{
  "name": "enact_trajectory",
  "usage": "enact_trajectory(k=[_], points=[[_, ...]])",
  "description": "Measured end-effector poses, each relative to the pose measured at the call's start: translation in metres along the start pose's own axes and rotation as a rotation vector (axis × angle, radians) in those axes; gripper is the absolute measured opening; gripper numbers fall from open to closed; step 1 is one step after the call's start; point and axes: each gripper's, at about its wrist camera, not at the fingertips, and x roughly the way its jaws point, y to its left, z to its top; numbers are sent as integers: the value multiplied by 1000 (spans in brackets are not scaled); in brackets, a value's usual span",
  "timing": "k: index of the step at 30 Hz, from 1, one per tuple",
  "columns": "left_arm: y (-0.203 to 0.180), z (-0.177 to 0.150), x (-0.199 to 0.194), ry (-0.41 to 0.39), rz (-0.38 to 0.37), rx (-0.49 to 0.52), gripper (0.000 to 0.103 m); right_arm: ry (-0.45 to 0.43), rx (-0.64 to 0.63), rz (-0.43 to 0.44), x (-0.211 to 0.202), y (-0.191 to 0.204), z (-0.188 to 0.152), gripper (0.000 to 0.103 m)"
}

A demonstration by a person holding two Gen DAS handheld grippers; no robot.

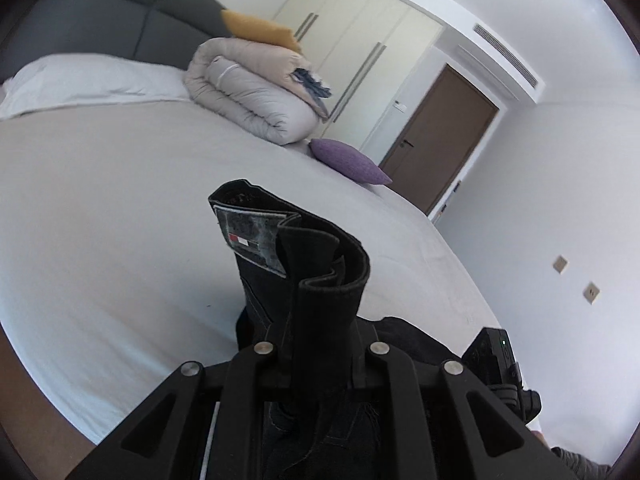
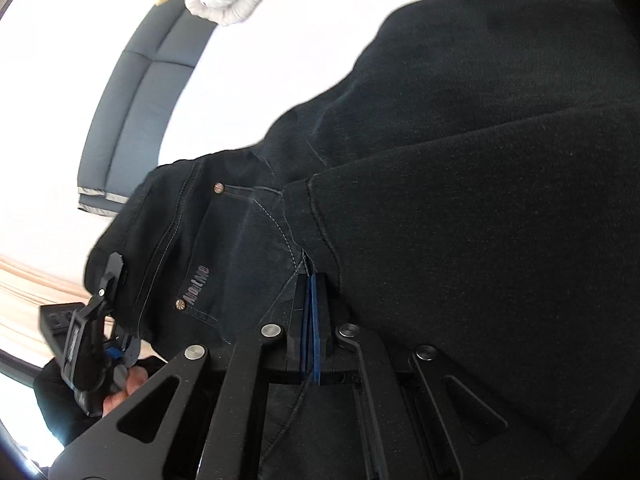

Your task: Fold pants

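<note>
While the black pants (image 1: 304, 256) rise bunched at lower centre above the bed (image 1: 120, 208), the left tongs (image 1: 316, 344) clench their waistband; the right tongs (image 2: 312, 300) pinch the pocket seam.

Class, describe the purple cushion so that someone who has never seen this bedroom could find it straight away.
Start at the big bed with its pale sheet and dark grey headboard. Follow the far edge to the rolled-up quilt; the purple cushion lies just beside it, near the brown door. It is the only purple thing there; the other cushion is yellow and sits on top of the quilt.
</note>
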Motion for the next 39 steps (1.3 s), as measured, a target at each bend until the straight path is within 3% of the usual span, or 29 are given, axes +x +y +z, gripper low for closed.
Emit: enact_trajectory(k=[1, 2, 4, 5, 6, 8, 12, 18, 24, 28, 32, 34, 36, 39], points=[[-16, -1, 1, 5, -3, 50, 15, -12, 12, 16, -3, -3, 0, 6], [-30, -2, 2, 9, -6, 99, 15, -31, 25, 33, -10, -4, -1, 15], [-63, -10, 6, 27, -20, 204, 15, -63, 45, 97, -23, -7, -1, 38], [-76, -15, 8, 37, -24, 249, 15, -89, 59, 137, -34, -9, 0, 58], [-89, -21, 11, 50, -28, 290, 15, -120, 72, 163, -45, -11, 1, 70], [-111, -35, 19, 82, -40, 358, 15, -159, 81, 207, -65, -17, 6, 76], [-143, -63, 35, 148, -32, 479, 15, -142, 121, 264, -86, -28, 13, 76], [-170, -100, 56, 214, 47, 641, 15, -137, 146, 214, -100, -45, 5, 76], [-169, -124, 65, 278, 93, 697, 16, -142, 140, 252, -96, -44, 3, 76], [-170, -134, 66, 288, 103, 740, 16, -102, 146, 140, -95, -55, 9, 76], [-172, -146, 65, 309, 120, 784, 16, -106, 137, 133, -90, -54, 15, 75], [-174, -150, 65, 317, 123, 799, 17, -94, 113, 110, -85, -50, 18, 63], [-174, -153, 65, 322, 124, 805, 17, -69, 95, 77, -83, -49, 19, 34], [-175, -154, 64, 334, 117, 809, 17, -70, 79, 36, -79, -55, 12, 21]])
